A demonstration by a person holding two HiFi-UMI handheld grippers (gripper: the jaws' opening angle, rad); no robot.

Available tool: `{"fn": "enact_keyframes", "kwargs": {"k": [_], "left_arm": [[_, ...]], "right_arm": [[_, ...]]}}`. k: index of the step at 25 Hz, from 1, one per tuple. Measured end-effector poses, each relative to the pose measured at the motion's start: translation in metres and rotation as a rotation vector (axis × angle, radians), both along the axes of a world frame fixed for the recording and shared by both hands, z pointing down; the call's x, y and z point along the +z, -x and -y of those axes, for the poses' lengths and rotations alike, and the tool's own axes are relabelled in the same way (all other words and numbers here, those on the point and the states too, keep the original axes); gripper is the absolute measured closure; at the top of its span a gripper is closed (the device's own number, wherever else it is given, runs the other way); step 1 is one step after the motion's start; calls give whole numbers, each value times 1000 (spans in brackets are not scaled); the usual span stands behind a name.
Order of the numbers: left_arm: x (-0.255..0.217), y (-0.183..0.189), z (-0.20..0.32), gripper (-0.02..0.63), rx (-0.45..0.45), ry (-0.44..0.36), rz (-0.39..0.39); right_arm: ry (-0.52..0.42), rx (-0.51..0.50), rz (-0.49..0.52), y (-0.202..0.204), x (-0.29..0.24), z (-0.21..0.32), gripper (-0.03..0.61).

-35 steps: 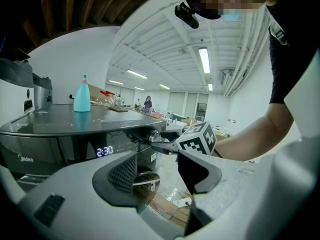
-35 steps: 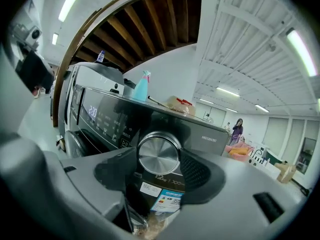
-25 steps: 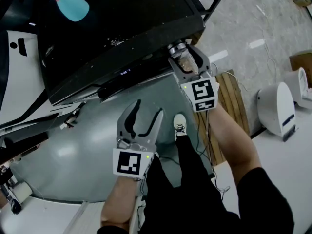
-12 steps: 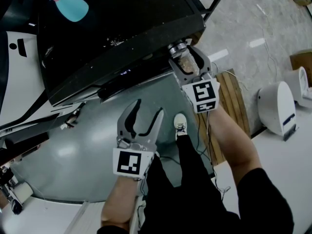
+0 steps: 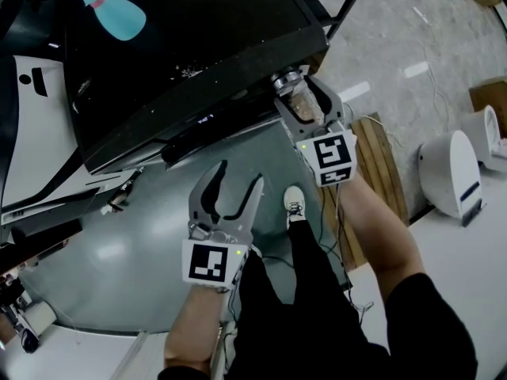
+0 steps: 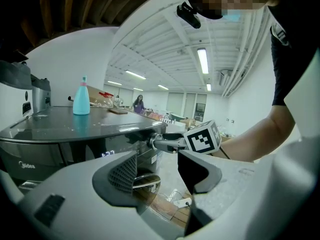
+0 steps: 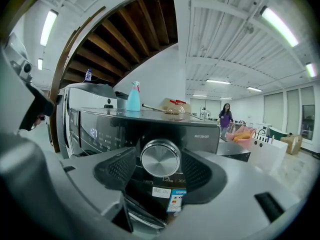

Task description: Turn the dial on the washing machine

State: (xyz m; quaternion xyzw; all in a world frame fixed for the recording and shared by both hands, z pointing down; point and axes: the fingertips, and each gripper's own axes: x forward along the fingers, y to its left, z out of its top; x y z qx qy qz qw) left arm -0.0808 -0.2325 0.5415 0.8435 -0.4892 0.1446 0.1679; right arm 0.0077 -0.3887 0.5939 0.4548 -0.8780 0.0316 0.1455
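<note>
The washing machine has a black top (image 5: 182, 30) and a dark control panel with a lit display (image 5: 204, 119). Its silver dial (image 5: 288, 79) sits at the panel's right end. My right gripper (image 5: 296, 85) is at the dial, one finger on each side. In the right gripper view the dial (image 7: 160, 158) fills the gap between the pads (image 7: 118, 168), so that gripper (image 7: 159, 165) is shut on it. My left gripper (image 5: 242, 172) hangs open in front of the grey round door (image 5: 119, 244), holding nothing. The left gripper view shows its jaws (image 6: 157, 169) apart, with the right gripper (image 6: 161, 143) at the dial beyond.
A teal spray bottle (image 5: 111, 10) stands on the machine's top. A white appliance (image 5: 32, 109) is to the left. A wooden pallet (image 5: 379, 165) and a white rounded device (image 5: 451, 176) are on the floor at right. Cables trail near my shoe (image 5: 293, 203).
The head view has shifted slightly. Both grippers keep their places; the right one stays on the dial and the left one stays open.
</note>
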Motion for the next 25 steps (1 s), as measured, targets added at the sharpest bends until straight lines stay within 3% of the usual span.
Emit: {"fn": "enact_keyframes", "kwargs": {"k": [11,15,18,20,25], "left_arm": [[-45,18,-11,377,-9,-52,-9],[-65,26,-20,377,-9,-78,-25],[-82,33,-30,377,-3,-95,-33],[-93,37,-39,377,5,-106,-39],[-125,49,-64,379,32,-178,-87]], "right_arm": [[-28,-5,19,12,-53,-39,315],[-7,17,52,15,-75,-62,371],[-14,16,70,18,-95,-81,471],[-21,18,80,21,-110,-95,577],[-40,24,83,32,-143,-135,580]]}}
